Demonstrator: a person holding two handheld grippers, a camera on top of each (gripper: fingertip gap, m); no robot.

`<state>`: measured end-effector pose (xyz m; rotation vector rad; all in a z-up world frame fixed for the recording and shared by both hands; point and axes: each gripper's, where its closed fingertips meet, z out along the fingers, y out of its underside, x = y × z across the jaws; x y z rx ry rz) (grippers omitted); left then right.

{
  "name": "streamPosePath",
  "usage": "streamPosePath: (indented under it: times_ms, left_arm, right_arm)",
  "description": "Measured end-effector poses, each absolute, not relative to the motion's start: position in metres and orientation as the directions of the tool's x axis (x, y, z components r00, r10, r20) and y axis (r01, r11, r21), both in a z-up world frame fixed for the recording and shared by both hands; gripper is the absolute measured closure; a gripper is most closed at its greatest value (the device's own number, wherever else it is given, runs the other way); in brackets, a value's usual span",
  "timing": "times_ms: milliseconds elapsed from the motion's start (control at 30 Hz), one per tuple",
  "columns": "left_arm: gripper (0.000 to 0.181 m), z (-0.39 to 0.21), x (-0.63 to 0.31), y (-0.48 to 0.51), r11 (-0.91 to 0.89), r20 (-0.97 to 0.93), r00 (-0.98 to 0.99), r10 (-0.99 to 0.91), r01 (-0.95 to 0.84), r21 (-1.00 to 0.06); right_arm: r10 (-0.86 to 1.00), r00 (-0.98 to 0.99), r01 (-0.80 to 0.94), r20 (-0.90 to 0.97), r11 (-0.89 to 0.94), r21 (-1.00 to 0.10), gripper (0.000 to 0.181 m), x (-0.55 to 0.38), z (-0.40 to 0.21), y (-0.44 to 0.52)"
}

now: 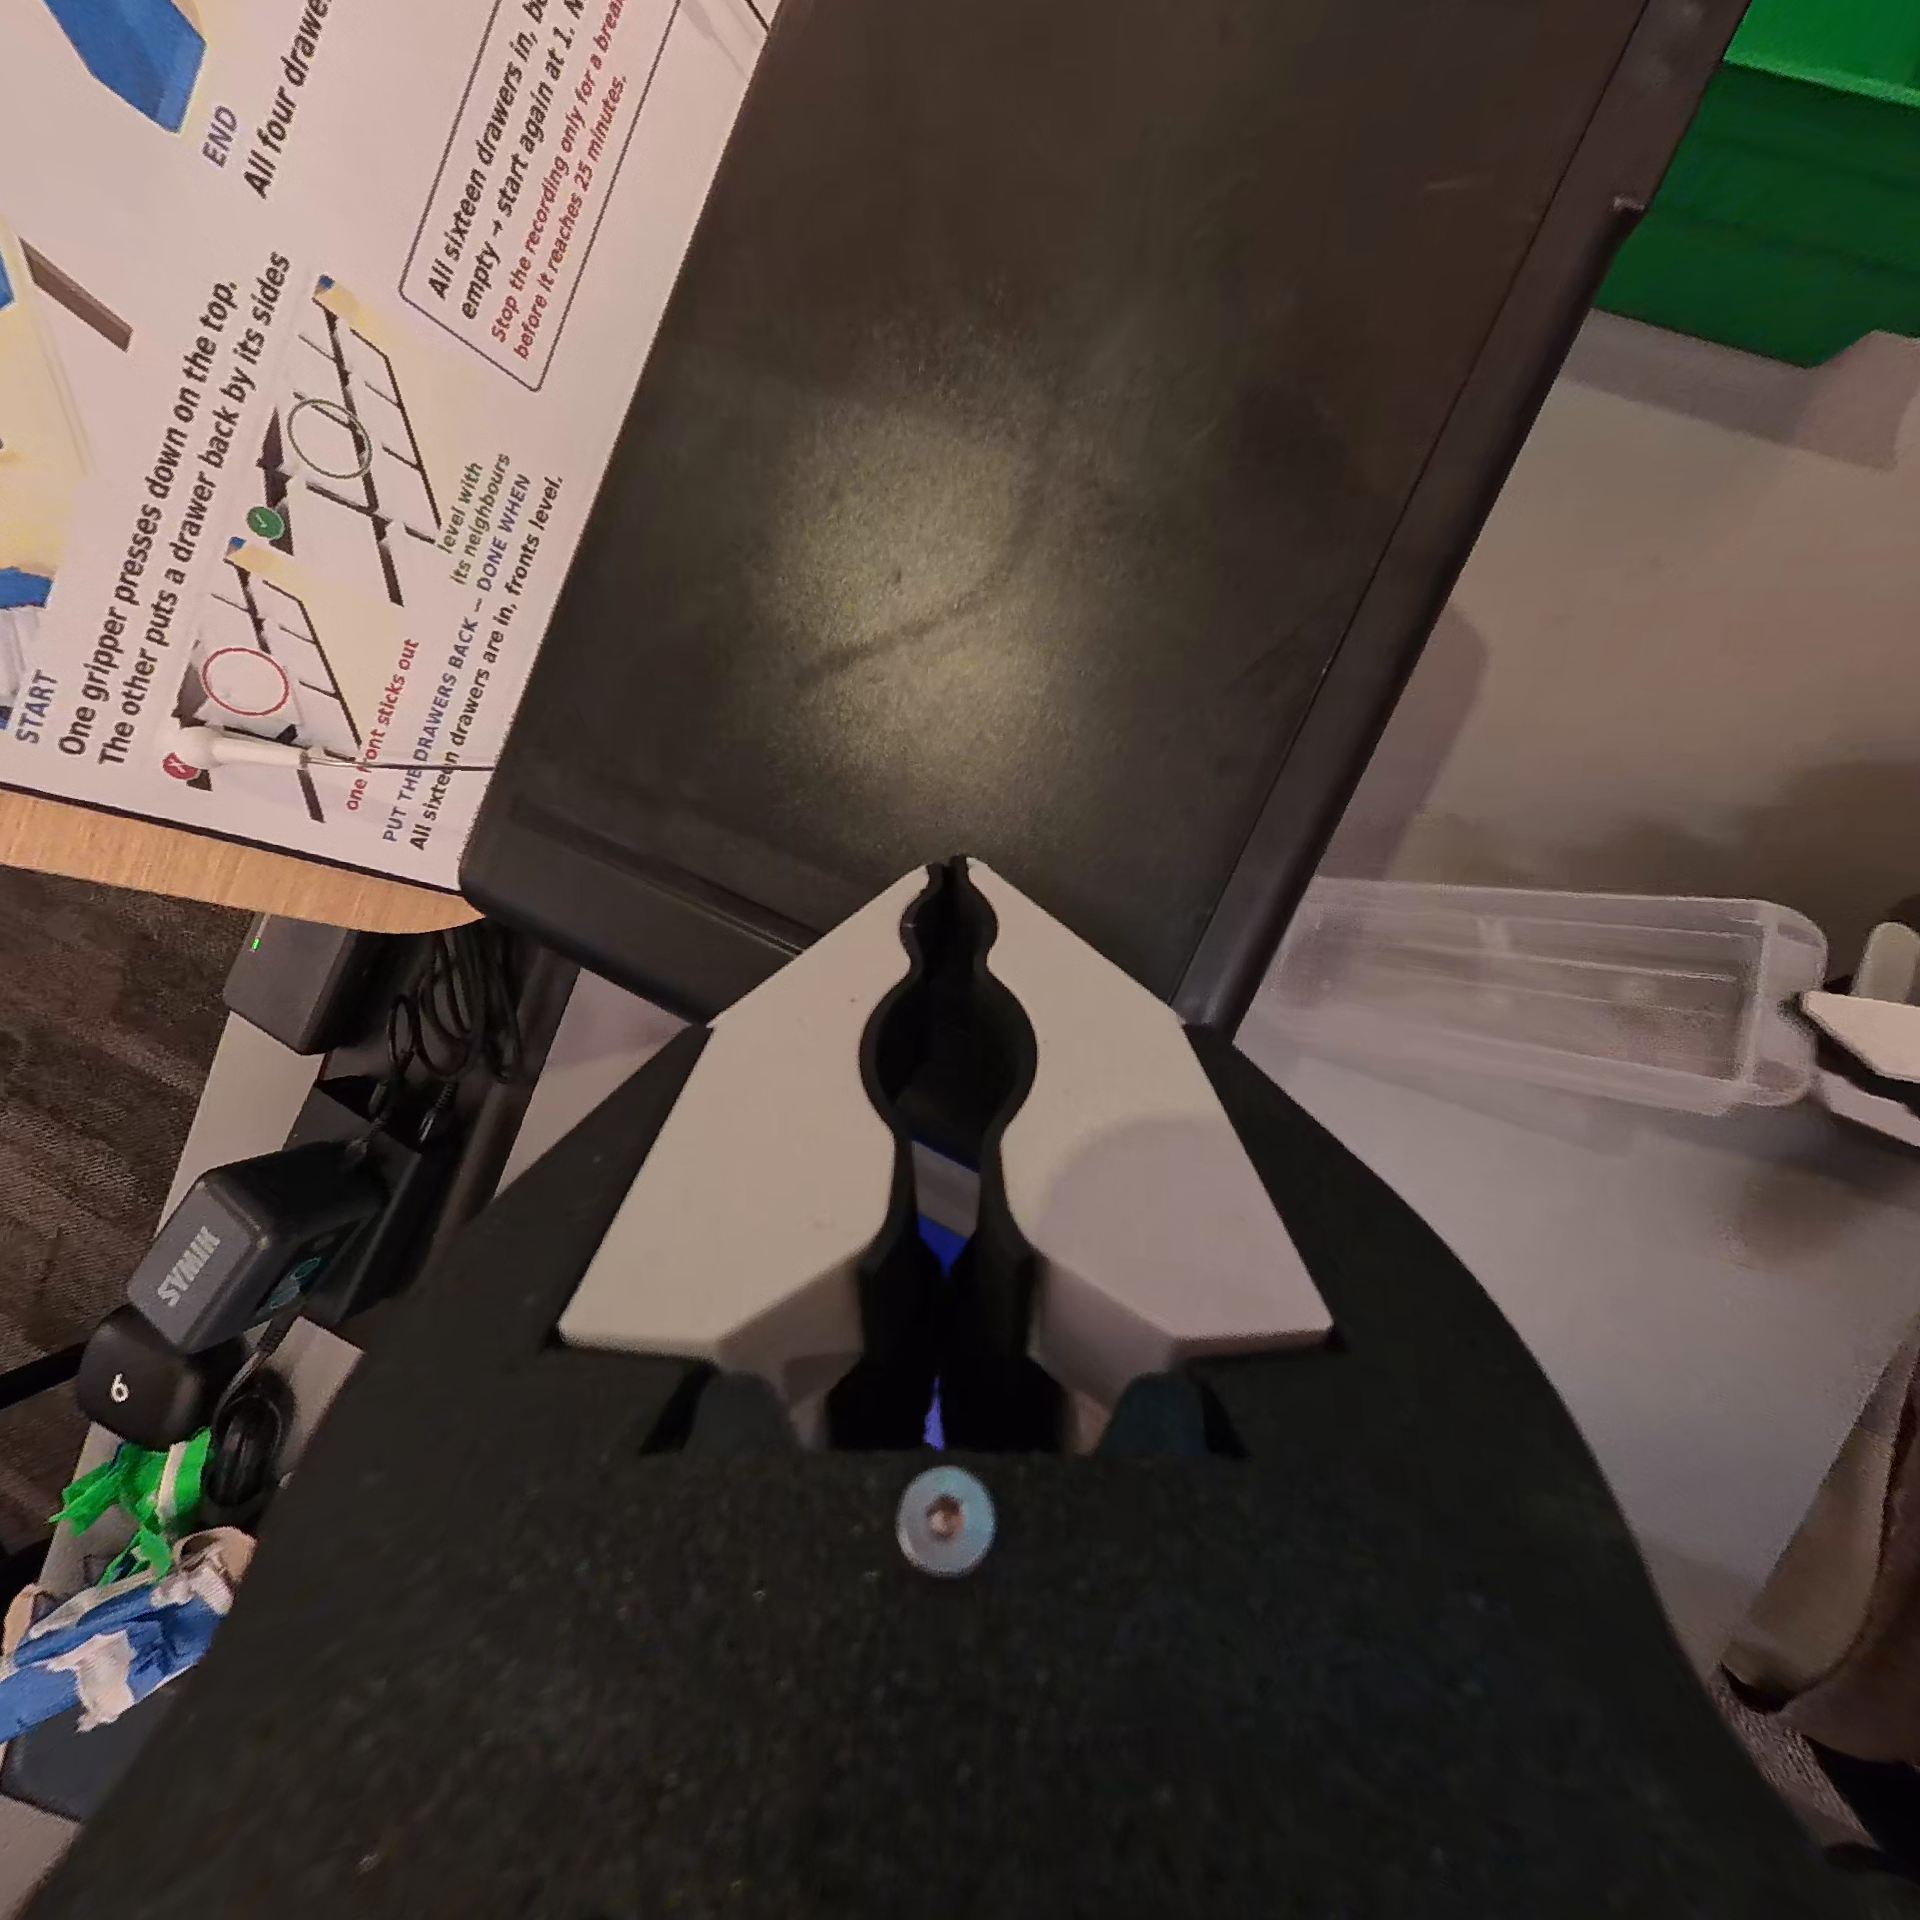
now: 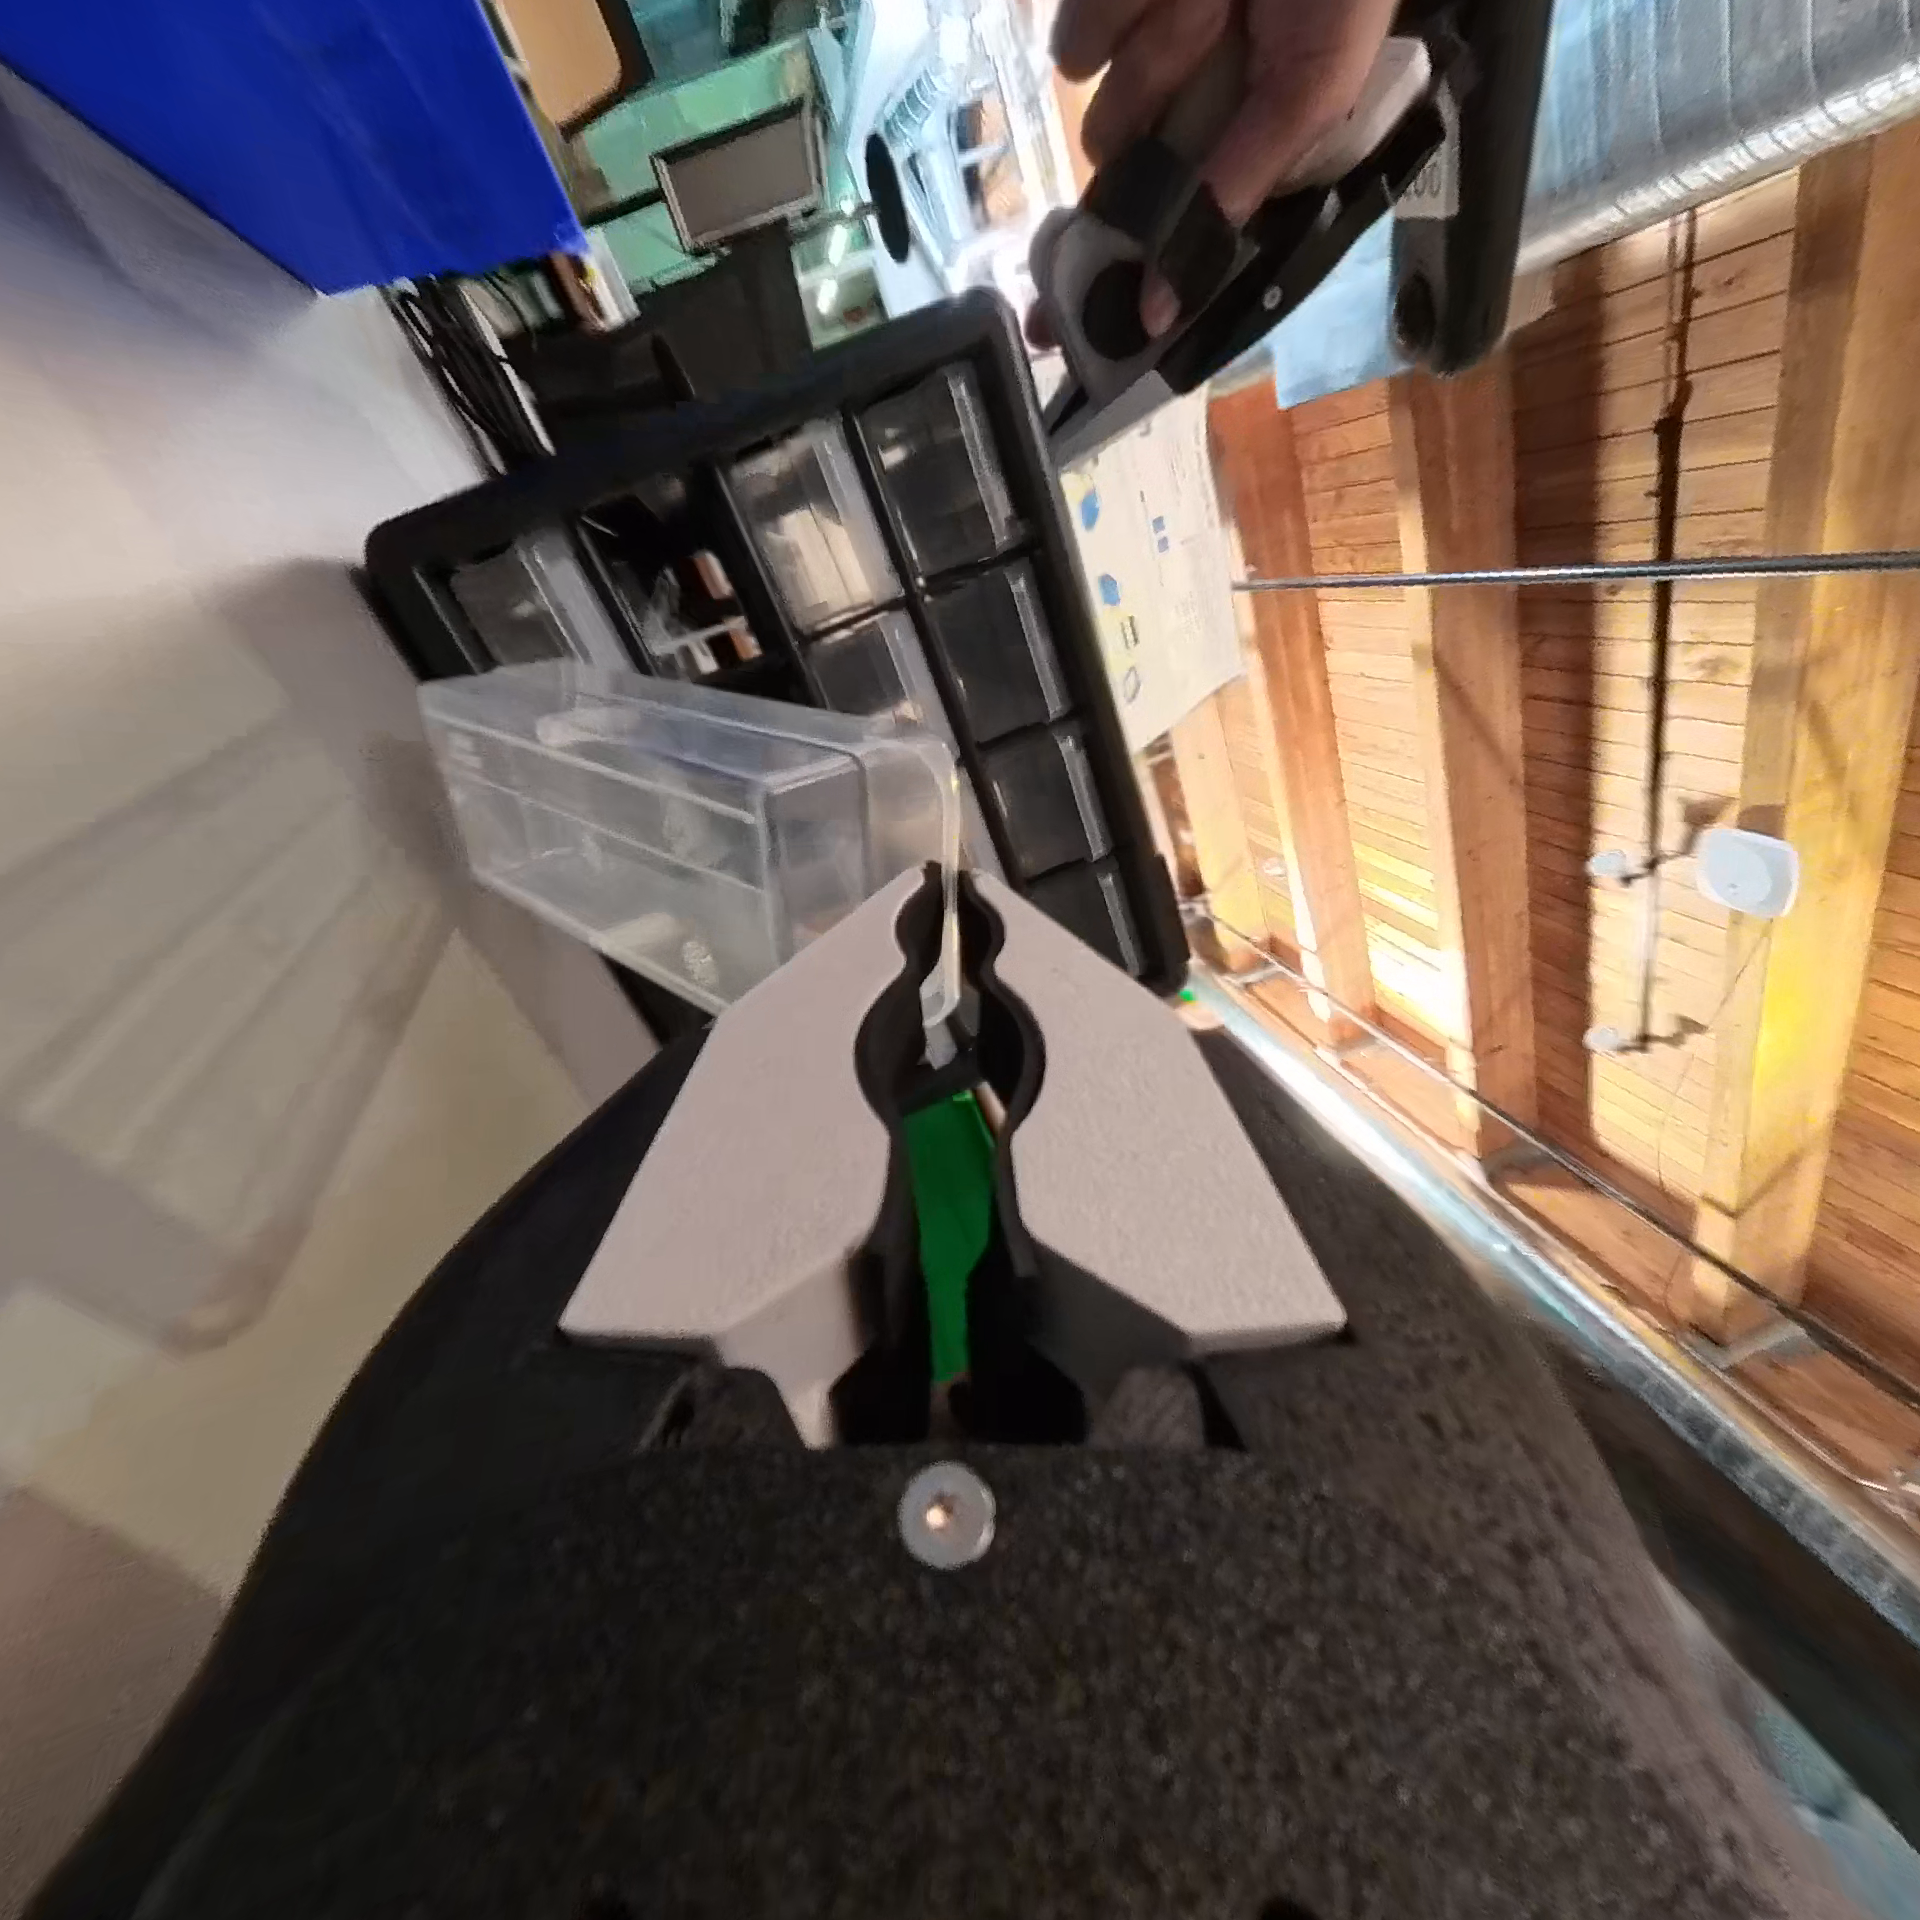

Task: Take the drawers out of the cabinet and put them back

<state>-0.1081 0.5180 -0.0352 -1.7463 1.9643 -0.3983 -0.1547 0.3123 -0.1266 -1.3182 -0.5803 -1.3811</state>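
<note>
Left wrist view is filled mostly by the black cabinet (image 1: 1039, 436), its flat top panel running from the centre up toward 1 o'clock. The left gripper (image 1: 954, 868) sits with its fingers (image 1: 831, 1091) pressed together, tips meeting on the near edge of that panel and nothing caught between them. At 10 o'clock a printed instruction sheet (image 1: 312, 416) lies on the wooden bench (image 1: 208, 862). At 3 o'clock the clear drawer (image 1: 1538, 987) is out of the cabinet over a pale surface, with the tip of the other gripper touching its end at the frame edge. Black chargers and cables (image 1: 270, 1247) hang at 8 o'clock, and scraps of green and blue tape (image 1: 104, 1621) lie lower still.

In the right wrist view, which is rolled sideways, the cabinet (image 2: 1081, 644) shows its front grid of small clear drawers, with some slots looking empty. The pulled-out drawer (image 2: 665, 821) lies at 11 o'clock from the fingers, just beside the cabinet front. The right gripper (image 2: 956, 883) has its fingers (image 2: 1122, 1143) nearly closed, pinching the drawer's thin clear handle tab (image 2: 948, 831). At 1 o'clock a hand (image 2: 1226, 94) holds the left gripper (image 2: 1143, 270) against the cabinet's top.
</note>
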Motion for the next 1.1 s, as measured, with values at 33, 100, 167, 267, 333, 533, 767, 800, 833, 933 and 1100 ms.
streamPosePath:
  times_ms: [33, 100, 167, 267, 333, 533, 767, 800, 833, 933, 1100]
  left_arm:
    - [0.181, -0.035, -0.108, 0.518, 0.143, -0.156, -0.071, -0.985, -0.844, -0.517]
    - [0.181, -0.035, -0.108, 0.518, 0.14, -0.153, -0.07, -0.986, -0.841, -0.523]
    - [0.181, -0.035, -0.108, 0.518, 0.138, -0.151, -0.067, -0.986, -0.838, -0.527]
    - [0.181, -0.035, -0.108, 0.518, 0.145, -0.16, -0.07, -0.985, -0.837, -0.528]
    - [0.181, -0.035, -0.108, 0.518, 0.149, -0.165, -0.072, -0.984, -0.837, -0.526]
    - [0.181, -0.035, -0.108, 0.518, 0.164, -0.189, -0.075, -0.979, -0.839, -0.519]
    - [0.181, -0.035, -0.108, 0.518, 0.155, -0.202, -0.055, -0.978, -0.838, -0.523]
    - [0.181, -0.035, -0.108, 0.518, 0.157, -0.208, -0.054, -0.977, -0.839, -0.52]
    - [0.181, -0.035, -0.108, 0.518, 0.159, -0.214, -0.053, -0.975, -0.841, -0.517]
    - [0.181, -0.035, -0.108, 0.519, 0.167, -0.23, -0.056, -0.972, -0.85, -0.5]
    - [0.181, -0.035, -0.108, 0.519, 0.167, -0.237, -0.056, -0.97, -0.862, -0.478]
  right_arm:
    - [-0.342, 0.245, 0.904, 0.907, -0.258, -0.342, 0.18, -0.157, -0.126, 0.305]
    - [-0.324, 0.258, 0.91, 0.91, -0.234, -0.342, 0.18, -0.154, -0.122, 0.287]
    - [-0.289, 0.25, 0.922, 0.924, -0.22, -0.319, 0.18, -0.151, -0.122, 0.267]
    - [-0.165, 0.253, 0.943, 0.953, -0.176, -0.281, 0.179, -0.154, -0.132, 0.237]
    - [-0.088, 0.236, 0.948, 0.968, -0.197, -0.249, 0.179, -0.154, -0.136, 0.22]
    - [0.264, 0.298, 0.942, 0.917, -0.234, -0.238, 0.173, -0.157, -0.174, 0.173]
    - [0.426, 0.283, 0.95, 0.86, -0.246, -0.191, 0.171, -0.144, -0.212, 0.155]
    - [0.426, 0.268, 0.955, 0.864, -0.233, -0.181, 0.171, -0.144, -0.213, 0.154]
    - [0.43, 0.263, 0.957, 0.864, -0.227, -0.179, 0.171, -0.145, -0.214, 0.153]
    - [0.448, 0.29, 0.952, 0.846, -0.229, -0.205, 0.17, -0.147, -0.219, 0.149]
    - [0.514, 0.633, 0.773, 0.579, -0.39, -0.5, 0.137, -0.165, -0.225, 0.134]
